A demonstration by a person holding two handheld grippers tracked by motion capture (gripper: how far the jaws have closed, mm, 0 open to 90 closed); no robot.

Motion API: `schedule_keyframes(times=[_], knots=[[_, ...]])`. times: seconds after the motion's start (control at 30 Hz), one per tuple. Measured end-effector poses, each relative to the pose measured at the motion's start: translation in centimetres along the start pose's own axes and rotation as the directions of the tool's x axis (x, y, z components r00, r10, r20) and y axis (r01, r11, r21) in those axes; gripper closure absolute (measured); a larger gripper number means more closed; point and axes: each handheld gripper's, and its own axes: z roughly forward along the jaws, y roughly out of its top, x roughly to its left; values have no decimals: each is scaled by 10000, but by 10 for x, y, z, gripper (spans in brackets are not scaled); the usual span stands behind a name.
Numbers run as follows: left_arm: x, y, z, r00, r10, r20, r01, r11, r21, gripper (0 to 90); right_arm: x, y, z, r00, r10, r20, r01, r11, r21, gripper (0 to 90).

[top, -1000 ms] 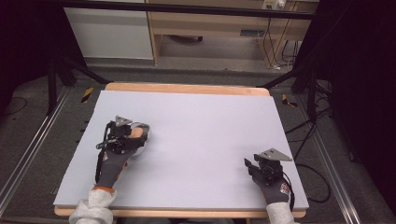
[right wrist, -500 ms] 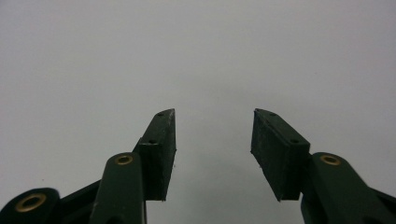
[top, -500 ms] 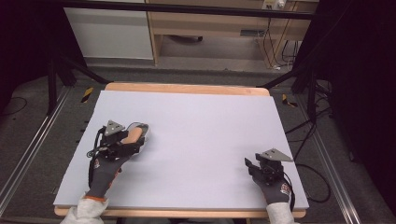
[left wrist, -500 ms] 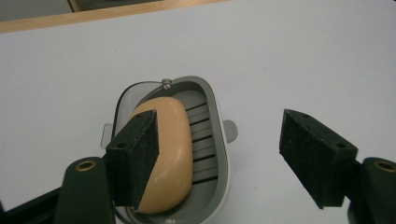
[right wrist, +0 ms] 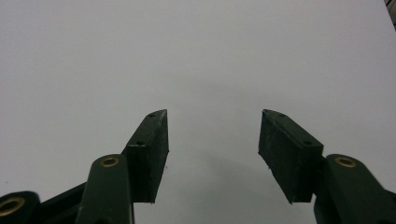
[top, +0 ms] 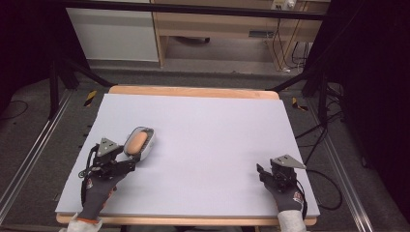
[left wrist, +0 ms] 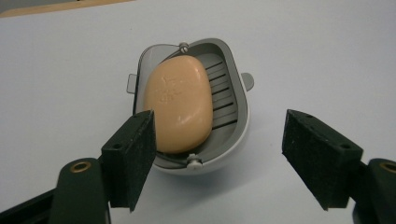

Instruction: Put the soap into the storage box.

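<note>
Grey oval plastic soap dish (left wrist: 224,116) carrying peach-coloured oval soap bar (left wrist: 180,102) resting on white table sheet (top: 217,140), long axis in line with left gripper (left wrist: 219,154) just behind it, jaws just opening, gripping nothing; right gripper (top: 270,174) well apart, open, empty.

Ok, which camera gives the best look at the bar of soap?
The left gripper view: the soap lies close up in its grey dish, embossing visible. The high view shows it small and distant. The right gripper view faces bare table.
</note>
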Motion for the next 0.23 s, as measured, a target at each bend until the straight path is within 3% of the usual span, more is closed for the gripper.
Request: schedule_keyframes(times=[0.13,0.23], knots=[[2,-11,-6,9996,274,-89,-273,9995,133,241,-3,-2,-2,9997,226,-87,-226,9997,52,423],[8,-20,-8,9995,177,-249,-172,9997,180,237,-4,-3,-1,9996,282,-58,-282,9996,37,419]])
